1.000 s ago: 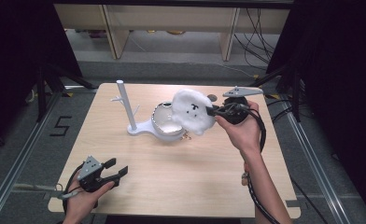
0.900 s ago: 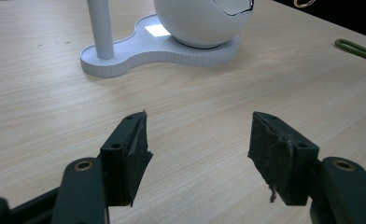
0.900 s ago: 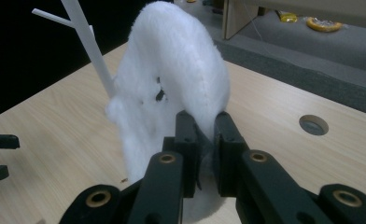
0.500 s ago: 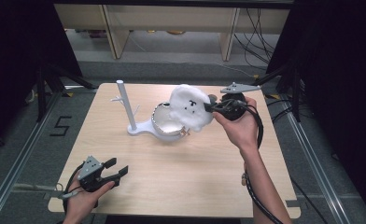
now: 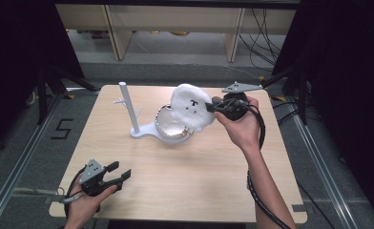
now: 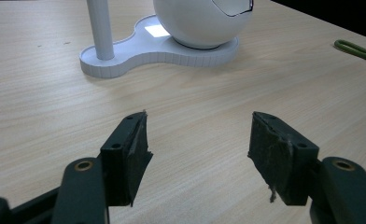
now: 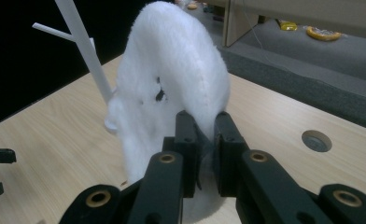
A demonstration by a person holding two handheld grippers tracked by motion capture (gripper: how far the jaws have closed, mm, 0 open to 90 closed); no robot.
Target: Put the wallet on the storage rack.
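High view: light wooden table [image 5: 175, 191] seen from above. Near its far middle, a white stand [image 5: 149, 131] with an upright post [image 5: 129, 107] and small side branches, and a white round bowl [image 5: 173, 125] with a shiny inner rim seated on the stand's base. Just above the bowl, held in the air, a fluffy white plush cover [image 5: 191, 107] with a small black face on it, its lower edge overlapping the bowl. Right gripper [image 5: 215, 107] clenched on the plush cover's right edge, right hand [image 5: 240, 126] behind it, a cable trailing down the forearm. Left gripper [image 5: 118, 172] at the near left corner of the table, well apart from the stand, jaws spread and holding nothing.

Left gripper view: two black jaws wide apart with bare table [image 6: 195, 121] between them. Beyond, the white stand [image 6: 139, 51], its post [image 6: 99, 28] at left and the bowl [image 6: 200, 23] at right. At the far right edge, a small green loop [image 6: 354, 48] lying on the table.

Right gripper view: both black jaws pressed together on a fold of the plush cover [image 7: 176, 79], which hangs upright in front. Behind it at left, the post [image 7: 85, 51] and one branch.
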